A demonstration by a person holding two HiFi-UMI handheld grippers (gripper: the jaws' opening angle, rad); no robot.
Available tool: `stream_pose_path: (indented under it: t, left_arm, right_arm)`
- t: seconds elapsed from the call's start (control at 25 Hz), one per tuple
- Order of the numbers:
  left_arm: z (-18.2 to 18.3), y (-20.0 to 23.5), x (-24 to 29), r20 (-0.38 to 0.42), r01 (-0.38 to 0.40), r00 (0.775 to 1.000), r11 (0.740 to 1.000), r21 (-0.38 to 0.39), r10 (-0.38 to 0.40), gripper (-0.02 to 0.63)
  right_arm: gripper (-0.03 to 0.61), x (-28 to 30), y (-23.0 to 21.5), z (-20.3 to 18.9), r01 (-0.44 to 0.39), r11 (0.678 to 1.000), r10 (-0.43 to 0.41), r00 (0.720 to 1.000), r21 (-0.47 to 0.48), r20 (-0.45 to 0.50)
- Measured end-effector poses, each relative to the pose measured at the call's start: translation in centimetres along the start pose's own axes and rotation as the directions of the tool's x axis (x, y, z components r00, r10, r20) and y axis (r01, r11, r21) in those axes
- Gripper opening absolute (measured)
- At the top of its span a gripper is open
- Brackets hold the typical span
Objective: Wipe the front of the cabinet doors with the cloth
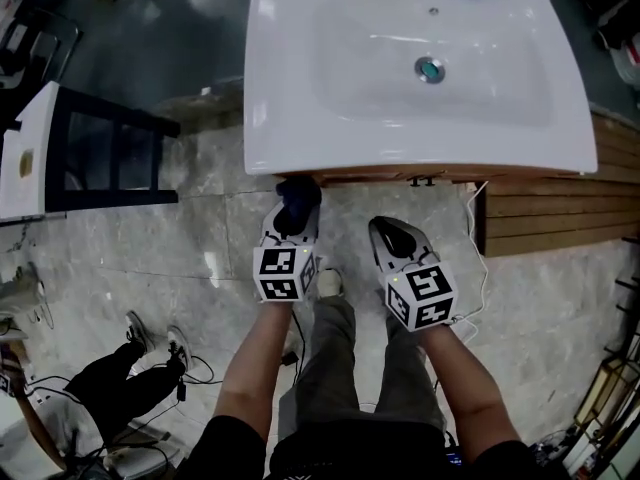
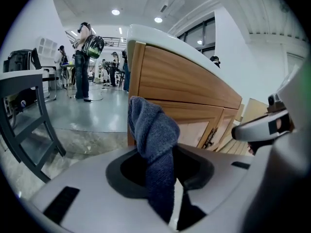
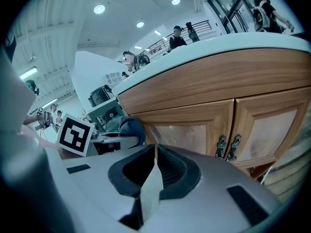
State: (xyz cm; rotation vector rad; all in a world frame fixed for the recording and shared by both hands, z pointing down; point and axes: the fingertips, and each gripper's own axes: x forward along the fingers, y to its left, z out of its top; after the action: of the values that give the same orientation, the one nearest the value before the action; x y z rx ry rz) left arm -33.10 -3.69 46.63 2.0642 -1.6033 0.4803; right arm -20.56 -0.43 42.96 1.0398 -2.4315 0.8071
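Note:
A dark blue cloth [image 2: 154, 144] sticks up from my left gripper [image 1: 292, 218], which is shut on it just in front of the wooden cabinet. In the head view the cloth [image 1: 297, 201] sits under the basin's front rim. The cabinet doors [image 3: 252, 130] with paired metal handles [image 3: 228, 147] fill the right gripper view; the left door [image 2: 204, 130] shows beyond the cloth. My right gripper [image 1: 392, 236] is shut with nothing in it, a short way from the doors. From the right gripper view the cloth [image 3: 131, 127] shows at the left.
A white basin top [image 1: 300, 118] overhangs the cabinet. A dark chair [image 1: 100, 158] stands to the left. Wooden slats [image 1: 550, 208] lie at the right, with a white cable [image 1: 478, 268]. Cables and a person's legs [image 1: 130, 378] are on the floor at lower left.

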Motion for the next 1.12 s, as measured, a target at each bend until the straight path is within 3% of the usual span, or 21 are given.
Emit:
stream_pose_path:
  t: [0.44,1.12]
  left_arm:
    - [1.0,-6.1,2.5,0.027,0.049,0.998,0.999,-0.003,-0.049,0.132]
    - [1.5,-17.7,7.2,0.017,0.164,0.986,0.985,0.056,-0.166,0.133]
  right_arm:
    - [0.043,-3.4,-4.5,-1.2,0.034,0.998,-0.035,0.999,0.046,0.017]
    - [0.043,-9.3,-11.6,-3.0,0.097,0.989,-0.103,0.994,0.110,0.047]
